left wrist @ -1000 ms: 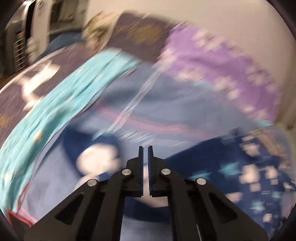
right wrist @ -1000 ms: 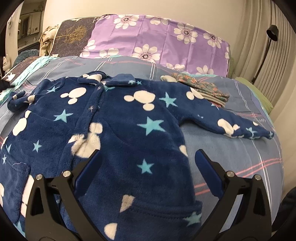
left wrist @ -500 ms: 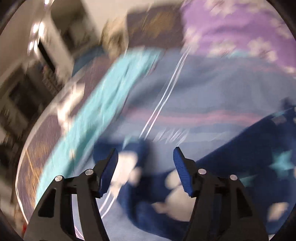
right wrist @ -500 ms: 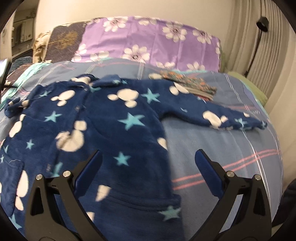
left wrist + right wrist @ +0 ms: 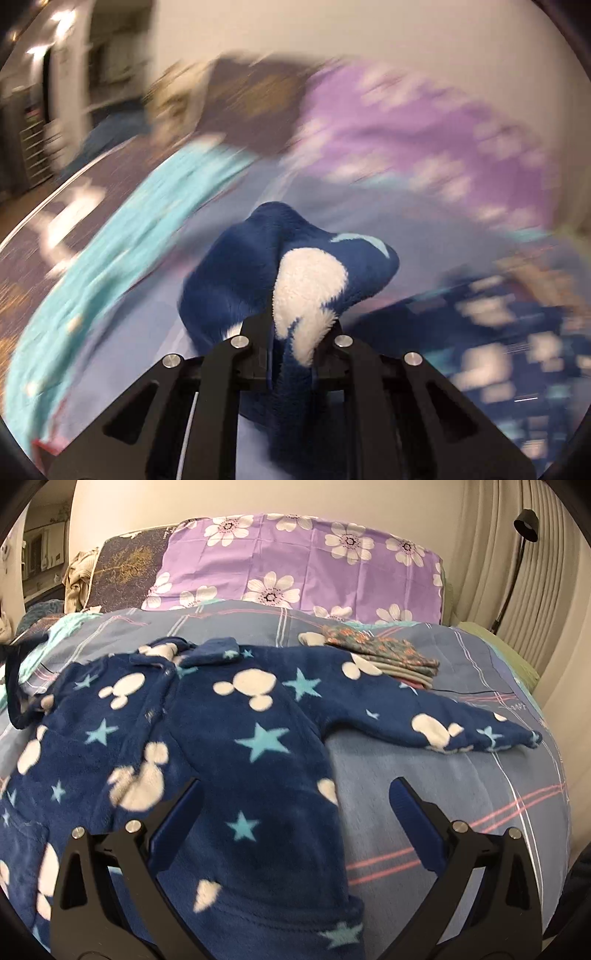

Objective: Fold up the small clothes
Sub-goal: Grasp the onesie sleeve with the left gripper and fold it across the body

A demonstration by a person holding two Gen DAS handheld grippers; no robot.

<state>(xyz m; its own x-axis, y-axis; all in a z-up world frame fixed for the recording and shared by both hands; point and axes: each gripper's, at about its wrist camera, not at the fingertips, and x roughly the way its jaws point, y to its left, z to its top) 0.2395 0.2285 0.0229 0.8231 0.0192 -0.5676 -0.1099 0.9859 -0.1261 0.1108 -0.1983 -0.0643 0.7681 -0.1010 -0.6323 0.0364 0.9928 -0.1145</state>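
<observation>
The fleece jacket (image 5: pixel 229 746) lies spread face-up on the bed (image 5: pixel 443 782). The left gripper (image 5: pixel 295 332), jaws having just closed, pinches its sleeve cuff (image 5: pixel 291 266); the right gripper (image 5: pixel 295 805) hovers, jaws wide and empty. Sleeve-folding is under way; next, carry the cuff across the chest.

Open bedspread (image 5: pixel 424 775) lies clear ahead, between the fleece garment's body (image 5: pixel 229 746) and its outstretched sleeve (image 5: pixel 436 727). Beyond the sleeve, a folded stack (image 5: pixel 384 655) blocks the far side; the purple pillow (image 5: pixel 295 561) walls off the head end.
</observation>
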